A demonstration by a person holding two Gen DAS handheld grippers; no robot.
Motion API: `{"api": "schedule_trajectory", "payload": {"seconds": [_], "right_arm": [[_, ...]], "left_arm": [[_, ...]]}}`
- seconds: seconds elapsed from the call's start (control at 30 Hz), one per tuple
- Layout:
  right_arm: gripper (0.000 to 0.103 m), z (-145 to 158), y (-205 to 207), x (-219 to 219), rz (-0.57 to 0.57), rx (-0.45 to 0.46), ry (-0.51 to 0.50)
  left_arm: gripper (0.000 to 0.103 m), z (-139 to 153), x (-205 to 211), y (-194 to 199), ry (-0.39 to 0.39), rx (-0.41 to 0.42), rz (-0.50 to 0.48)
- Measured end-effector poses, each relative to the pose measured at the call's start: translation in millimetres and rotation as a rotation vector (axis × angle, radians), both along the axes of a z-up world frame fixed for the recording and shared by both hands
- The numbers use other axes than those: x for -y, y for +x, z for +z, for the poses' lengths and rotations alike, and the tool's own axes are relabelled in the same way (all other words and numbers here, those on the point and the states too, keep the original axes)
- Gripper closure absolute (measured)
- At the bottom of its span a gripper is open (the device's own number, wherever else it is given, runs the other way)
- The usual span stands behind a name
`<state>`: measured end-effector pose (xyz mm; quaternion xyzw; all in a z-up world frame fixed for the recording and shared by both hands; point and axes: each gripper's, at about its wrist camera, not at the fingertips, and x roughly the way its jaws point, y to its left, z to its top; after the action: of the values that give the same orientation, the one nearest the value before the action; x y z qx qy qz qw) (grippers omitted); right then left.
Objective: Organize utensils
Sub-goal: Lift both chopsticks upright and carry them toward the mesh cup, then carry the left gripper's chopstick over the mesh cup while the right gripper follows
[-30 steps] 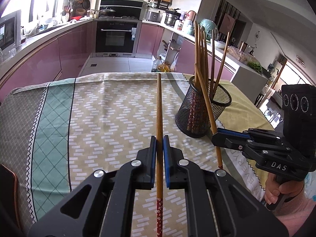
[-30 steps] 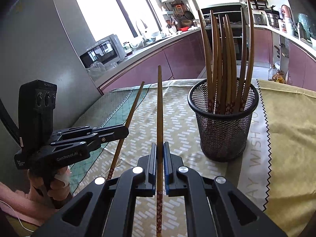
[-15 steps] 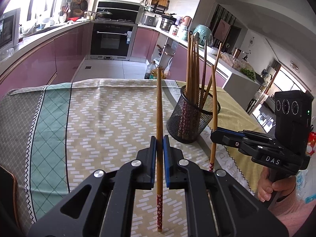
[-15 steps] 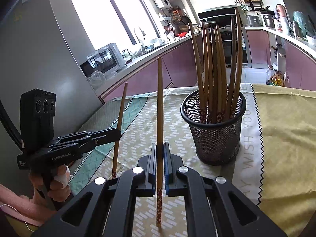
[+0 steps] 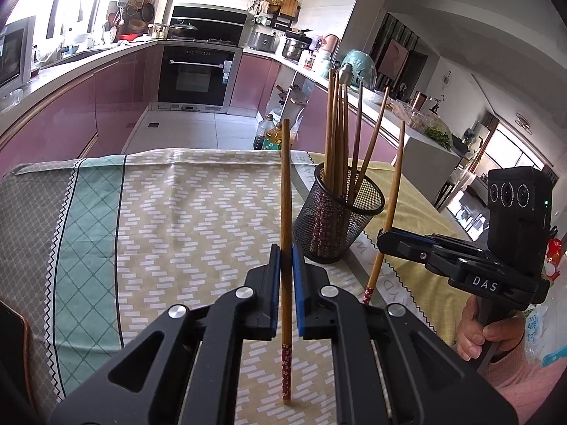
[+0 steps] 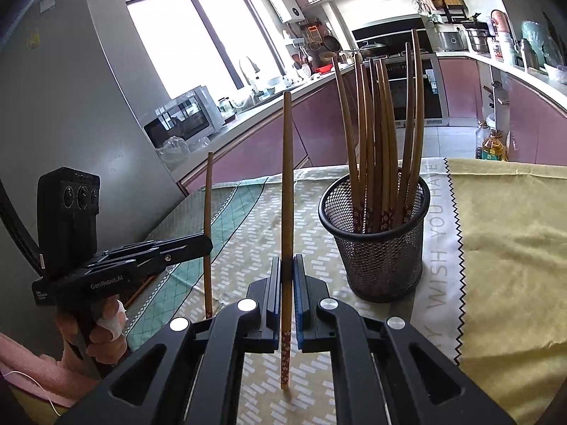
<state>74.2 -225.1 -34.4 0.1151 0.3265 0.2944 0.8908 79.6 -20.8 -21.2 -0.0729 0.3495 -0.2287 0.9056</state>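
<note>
**A:** Over the worktop (image 5: pixel 198 212), just in front of the holder (image 6: pixel 375 244), each hand has one chopstick pinched. Left gripper (image 5: pixel 286 269) jaws are clamped on the left stick (image 5: pixel 285 191), right gripper (image 6: pixel 287 279) jaws clamped on the right stick (image 6: pixel 286 212). Both sticks are off the cloth, not in the holder yet.

**B:** Which way are they pointing?

**A:** Pretty much upright. Long axis runs nearly vertical, plain narrow tip up, flowered thick end down, hanging below the jaws. Same way round as the bunch (image 6: pixel 382 124) already in the holder, flowered ends at the bottom.

**B:** So what could go wrong?

**A:** My guess: the holder's already crowded and those sticks fan out across the mouth, so a stick coming down could catch on a tip or the rim and skid in the jaws. The grip is a thin line on a round stick, so any side knock could swing it. The mesh holder also looks light, so a bump could tip it. And two grippers heading for one small opening could clash.
</note>
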Motion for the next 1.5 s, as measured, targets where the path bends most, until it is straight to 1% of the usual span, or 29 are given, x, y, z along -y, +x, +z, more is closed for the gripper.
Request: {"api": "schedule_trajectory", "payload": {"seconds": [1.5], "right_arm": [[0.097,24,-8,27,-0.054,0.069,0.012]], "left_arm": [[0.095,18,12,2,-0.043,0.049,-0.055]]}}
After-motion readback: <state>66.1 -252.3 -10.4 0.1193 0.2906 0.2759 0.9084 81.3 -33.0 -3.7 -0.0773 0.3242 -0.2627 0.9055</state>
